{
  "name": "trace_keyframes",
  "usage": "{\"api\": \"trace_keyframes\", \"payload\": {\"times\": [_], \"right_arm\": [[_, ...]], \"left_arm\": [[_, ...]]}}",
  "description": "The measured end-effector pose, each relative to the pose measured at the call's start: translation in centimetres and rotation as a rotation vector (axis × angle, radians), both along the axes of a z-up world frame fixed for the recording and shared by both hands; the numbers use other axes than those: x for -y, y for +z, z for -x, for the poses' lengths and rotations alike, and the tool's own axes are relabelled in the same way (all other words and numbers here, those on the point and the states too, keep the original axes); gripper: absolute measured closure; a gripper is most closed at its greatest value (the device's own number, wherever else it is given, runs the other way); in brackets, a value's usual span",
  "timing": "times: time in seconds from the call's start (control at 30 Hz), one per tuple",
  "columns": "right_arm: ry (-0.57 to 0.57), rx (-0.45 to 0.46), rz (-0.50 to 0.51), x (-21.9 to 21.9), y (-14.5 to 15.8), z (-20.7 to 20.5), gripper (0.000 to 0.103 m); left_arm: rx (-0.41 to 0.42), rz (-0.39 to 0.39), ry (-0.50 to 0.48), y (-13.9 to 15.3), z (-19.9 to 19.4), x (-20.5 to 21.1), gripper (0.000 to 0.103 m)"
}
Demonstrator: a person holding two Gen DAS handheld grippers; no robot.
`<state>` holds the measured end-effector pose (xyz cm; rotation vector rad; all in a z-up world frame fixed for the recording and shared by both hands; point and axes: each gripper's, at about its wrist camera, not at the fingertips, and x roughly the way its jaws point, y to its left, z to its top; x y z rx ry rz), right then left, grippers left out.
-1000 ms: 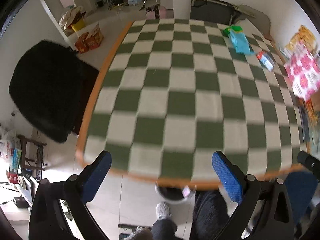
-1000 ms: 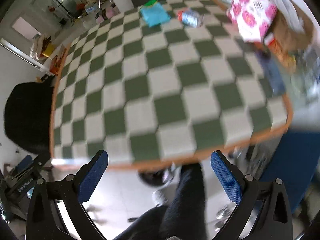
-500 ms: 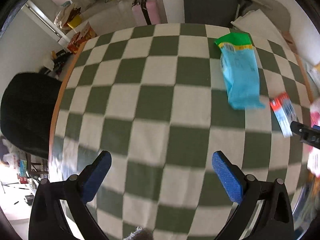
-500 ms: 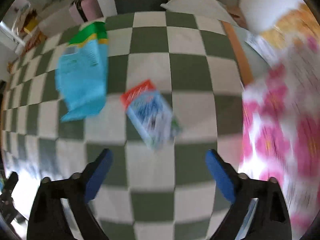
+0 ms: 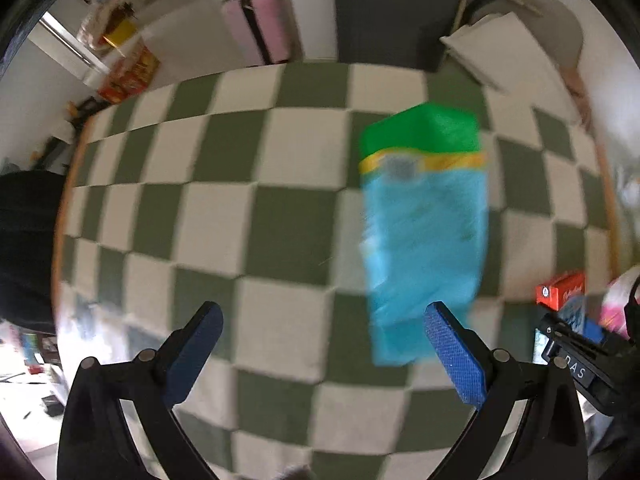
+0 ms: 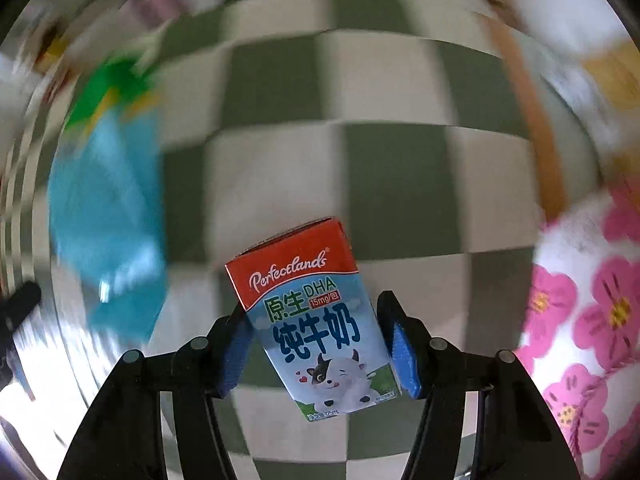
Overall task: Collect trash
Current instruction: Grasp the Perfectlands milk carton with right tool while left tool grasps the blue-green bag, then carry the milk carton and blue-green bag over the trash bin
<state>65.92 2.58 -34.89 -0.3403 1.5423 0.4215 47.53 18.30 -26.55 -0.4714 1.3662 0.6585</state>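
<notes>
A small milk carton (image 6: 320,320) with a red top and a cartoon cow lies tilted on the green-and-white checked tablecloth (image 6: 400,168). My right gripper (image 6: 316,340) points down over it, and its jaws are closing, with both blue pads against the carton's sides. A blue packet with a green top (image 5: 424,216) lies flat to the left of the carton. My left gripper (image 5: 322,314) hangs open above the cloth, its right finger (image 5: 452,352) over the packet's lower edge and nothing between the pads. The right gripper and the carton's red top (image 5: 560,294) show at the left wrist view's right edge.
A pink-flowered cloth (image 6: 592,320) lies close to the right of the carton. The table's orange edge (image 6: 532,128) runs behind it. A black chair (image 5: 24,248) stands off the table's left side. A pink suitcase (image 5: 256,28) and boxes (image 5: 128,72) are on the floor beyond.
Both grippers travelled from the table's near edge to its far part and came lower. The right jaws narrowed around the milk carton. The left gripper came over the blue packet, still open.
</notes>
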Motion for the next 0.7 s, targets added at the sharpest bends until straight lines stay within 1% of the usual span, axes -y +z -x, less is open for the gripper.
{"api": "trace_keyframes", "payload": {"times": [0.03, 0.1, 0.2, 0.23, 0.33, 0.43, 0.5, 0.53, 0.57, 0.6, 0.67, 0.7], "right_arm": [[-0.077, 0.003, -0.006, 1.1, 0.0, -1.2, 0.041], [-0.184, 0.001, -0.02, 2.6, -0.2, -3.2, 0.041], [-0.246, -0.008, -0.02, 3.5, -0.7, -5.1, 0.04], [-0.258, -0.021, -0.029, 3.6, -0.9, -5.5, 0.037], [-0.254, -0.038, -0.043, 3.2, -1.1, -6.3, 0.029], [-0.245, -0.036, -0.03, 2.8, -1.0, -6.6, 0.027], [-0.23, -0.024, -0.017, 2.4, -1.1, -6.6, 0.027], [-0.219, -0.015, -0.011, 1.9, -0.9, -6.0, 0.027], [-0.208, -0.004, -0.006, 1.5, -0.7, -5.4, 0.029], [-0.198, 0.011, 0.003, 1.2, -0.5, -4.7, 0.032], [-0.184, 0.043, 0.03, 0.7, -0.3, -3.9, 0.044], [-0.18, 0.056, 0.022, 0.6, -0.1, -3.7, 0.044]], "left_arm": [[0.014, 0.039, 0.004, -0.3, -1.1, -0.1, 0.0], [0.026, 0.1, 0.013, -1.1, -3.2, -0.4, 0.0], [0.015, 0.169, 0.022, -2.8, -6.0, -0.8, 0.0], [0.008, 0.178, 0.024, -3.2, -6.8, -0.9, 0.0], [-0.043, 0.176, 0.03, -4.8, -8.3, -1.1, 0.0], [-0.064, 0.167, 0.033, -5.9, -8.7, -1.6, 0.002], [-0.065, 0.153, 0.033, -6.2, -8.3, -1.5, 0.012], [-0.055, 0.143, 0.026, -6.0, -8.1, -1.3, 0.012], [-0.048, 0.134, 0.019, -5.9, -8.0, -1.1, 0.015], [-0.045, 0.121, 0.01, -5.8, -7.8, -0.8, 0.015], [-0.034, 0.105, -0.01, -5.4, -7.2, -0.2, 0.016], [-0.029, 0.091, -0.026, -5.0, -6.9, 0.2, 0.016]]}}
